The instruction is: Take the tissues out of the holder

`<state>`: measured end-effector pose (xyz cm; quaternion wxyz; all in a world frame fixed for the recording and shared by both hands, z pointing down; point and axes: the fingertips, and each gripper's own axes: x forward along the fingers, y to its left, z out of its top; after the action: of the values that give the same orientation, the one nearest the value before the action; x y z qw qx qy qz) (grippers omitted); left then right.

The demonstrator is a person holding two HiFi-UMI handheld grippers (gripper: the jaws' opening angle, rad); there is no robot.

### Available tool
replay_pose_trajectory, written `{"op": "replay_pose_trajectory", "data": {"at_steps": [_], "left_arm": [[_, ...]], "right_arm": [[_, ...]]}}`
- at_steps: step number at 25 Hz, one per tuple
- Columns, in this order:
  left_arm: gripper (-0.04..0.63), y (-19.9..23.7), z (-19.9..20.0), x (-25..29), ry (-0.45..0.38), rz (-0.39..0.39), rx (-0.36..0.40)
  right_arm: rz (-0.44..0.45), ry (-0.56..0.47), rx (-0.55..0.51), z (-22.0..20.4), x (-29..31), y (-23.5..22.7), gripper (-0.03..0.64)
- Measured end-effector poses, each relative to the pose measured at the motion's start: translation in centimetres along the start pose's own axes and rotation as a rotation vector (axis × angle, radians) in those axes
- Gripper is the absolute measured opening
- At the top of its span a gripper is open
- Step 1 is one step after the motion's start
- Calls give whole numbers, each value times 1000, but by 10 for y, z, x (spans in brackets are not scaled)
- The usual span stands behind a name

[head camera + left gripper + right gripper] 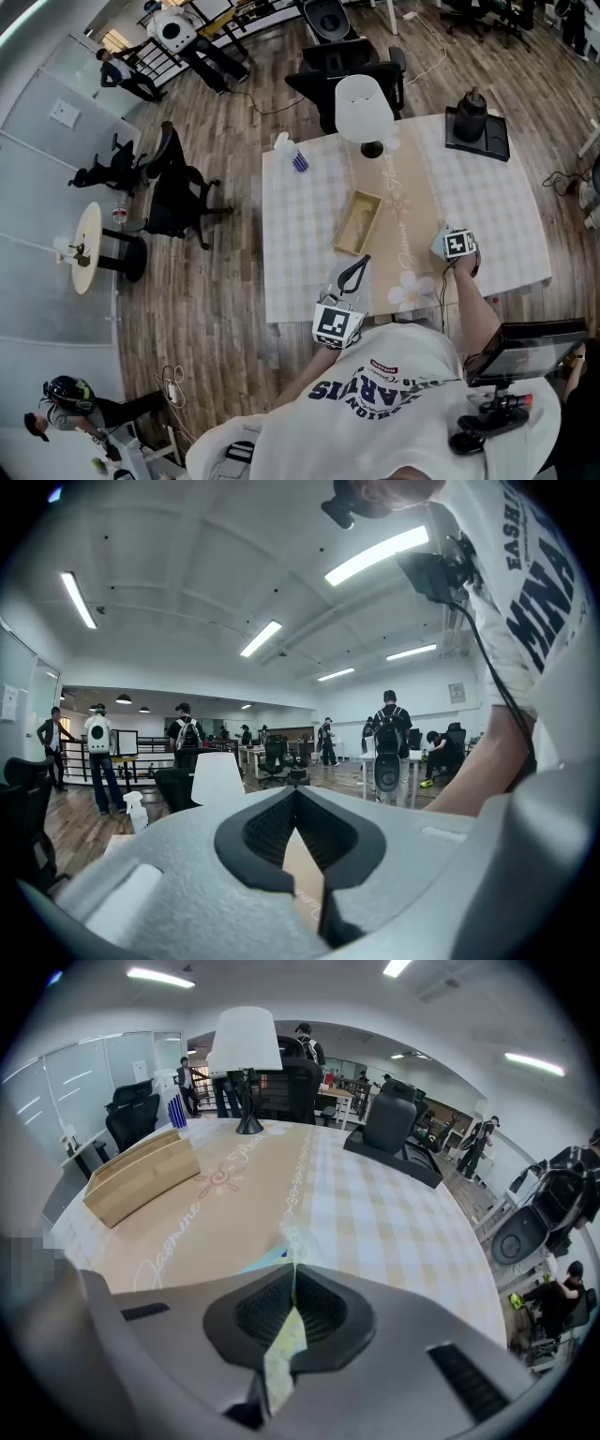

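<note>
With my right gripper (292, 1271) clamped shut on the tissue packet (284, 1354), well apart from the wooden holder (141, 1177), and my left gripper (296, 792) closed empty, I should lay it flat on the table (403, 1222), then release.

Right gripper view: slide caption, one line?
Right gripper shut on a tissue over the table, wooden holder off to its left.

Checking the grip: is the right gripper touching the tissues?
Touching. The right gripper view shows the right gripper shut on the tissues, which are pinched between its jaws.
</note>
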<state>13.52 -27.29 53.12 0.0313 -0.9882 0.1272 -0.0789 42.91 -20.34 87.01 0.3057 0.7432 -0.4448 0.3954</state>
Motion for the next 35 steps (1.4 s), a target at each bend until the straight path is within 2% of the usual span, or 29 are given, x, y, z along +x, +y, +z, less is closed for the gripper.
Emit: {"op": "replay_pose_trajectory", "data": {"at_steps": [2,4,8,13,18,21,25,29,32,35], "left_arm": [[4,1,-2,-1,7,-2,1],[3,2,-1,-1,6,-4,-1],[5,3,4,3,-8,-5,-2],[3,1,2,4,-5,-18,-2],[5,-1,3,6,-14,-29,-1],[5,-1,6,5,-13,-27,-4],[5,-5,7,6,-10,-39,-5],[5,-7,8,8,-18,-51,0],[5,-8,19,6,-35,-53,4],[5,-9,41,4,-83,-56,5]], "right_arm": [[34,8,16,-5,3,8,8],[105,24,35,-12,8,22,9],[56,10,-27,1,6,2,28],[137,-26,-3,3,12,6,198],[127,-58,-12,9,3,1,294],[101,-105,-79,27,-22,0,345],[63,-243,-158,68,-74,2,347],[55,-483,-153,122,-155,18,345],[106,-651,-151,157,-225,44,344],[204,-809,-147,180,-297,78,335]]}}
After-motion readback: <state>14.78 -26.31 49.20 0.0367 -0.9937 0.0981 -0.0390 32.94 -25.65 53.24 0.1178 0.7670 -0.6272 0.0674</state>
